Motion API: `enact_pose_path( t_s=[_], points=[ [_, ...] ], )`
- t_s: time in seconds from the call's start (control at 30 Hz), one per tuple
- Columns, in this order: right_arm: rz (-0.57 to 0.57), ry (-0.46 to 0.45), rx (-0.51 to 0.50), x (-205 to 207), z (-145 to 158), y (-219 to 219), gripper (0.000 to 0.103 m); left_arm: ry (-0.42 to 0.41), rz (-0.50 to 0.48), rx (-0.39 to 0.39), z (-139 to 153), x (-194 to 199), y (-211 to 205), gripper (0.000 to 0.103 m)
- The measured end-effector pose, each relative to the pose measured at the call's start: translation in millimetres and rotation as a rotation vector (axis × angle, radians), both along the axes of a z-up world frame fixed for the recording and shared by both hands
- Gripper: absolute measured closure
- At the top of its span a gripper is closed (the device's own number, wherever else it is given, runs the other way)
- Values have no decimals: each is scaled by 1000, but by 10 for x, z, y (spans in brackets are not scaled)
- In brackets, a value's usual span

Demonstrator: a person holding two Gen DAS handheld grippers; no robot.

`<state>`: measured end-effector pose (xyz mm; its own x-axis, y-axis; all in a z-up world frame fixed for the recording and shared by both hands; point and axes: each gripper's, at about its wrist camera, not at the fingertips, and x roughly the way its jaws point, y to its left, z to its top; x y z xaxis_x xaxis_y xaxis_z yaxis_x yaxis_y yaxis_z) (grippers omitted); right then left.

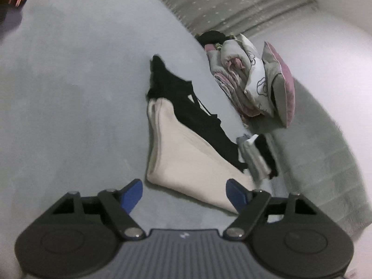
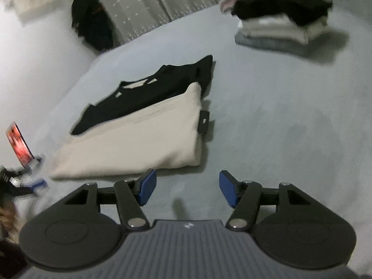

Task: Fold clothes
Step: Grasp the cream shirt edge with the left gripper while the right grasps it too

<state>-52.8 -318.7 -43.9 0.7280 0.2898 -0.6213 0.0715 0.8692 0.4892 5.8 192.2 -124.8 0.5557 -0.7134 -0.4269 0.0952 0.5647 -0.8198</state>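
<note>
A folded cream-coloured knit garment with a black upper panel (image 2: 139, 125) is seen lying flat on the pale grey bed sheet (image 2: 279, 116), just ahead of the right gripper (image 2: 186, 189) and slightly to its left; a small black fabric tag (image 2: 204, 121) is shown at the garment's nearer right edge. The right gripper's blue pads are held well apart and nothing is caught between them. In the left wrist view the same garment (image 1: 186, 158) is found just ahead of the left gripper (image 1: 183, 194), whose jaws are likewise spread wide and empty, the right-hand pad being set close to the cream hem. Farther ahead and to the right of the right gripper, a stack of folded white, black and grey clothes (image 2: 279, 23) is seen, well apart from the garment; a bundle of pink-and-grey patterned bedding (image 1: 251, 74) is placed beyond the left gripper. The fold is judged nearly complete, so a further fold or a transfer to the stack is probably called for. If only the top layer is pinched, the bundle could be pulled open; if the two edges are lifted unevenly, the black panel could slide off the cream part. Blur at the edges suggests motion, so a hasty closing could miss the hem altogether.
</note>
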Motion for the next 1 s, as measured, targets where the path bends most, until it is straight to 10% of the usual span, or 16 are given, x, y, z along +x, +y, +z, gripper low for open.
enact_pose_path(
  t_s=[0.33,0.57,0.67,1.0],
  points=[
    [-77,50,184,214,-123,16,41,43,79,4,-138,97,-362,35],
    [-199,59,245,299,-161,-21,72,78,239,-10,-226,147,-422,79],
    [-247,76,291,293,-196,-68,87,123,284,-65,-286,160,-392,92],
    [-320,26,554,160,-82,-250,90,147,348,-365,-162,196,-432,97]
  ],
)
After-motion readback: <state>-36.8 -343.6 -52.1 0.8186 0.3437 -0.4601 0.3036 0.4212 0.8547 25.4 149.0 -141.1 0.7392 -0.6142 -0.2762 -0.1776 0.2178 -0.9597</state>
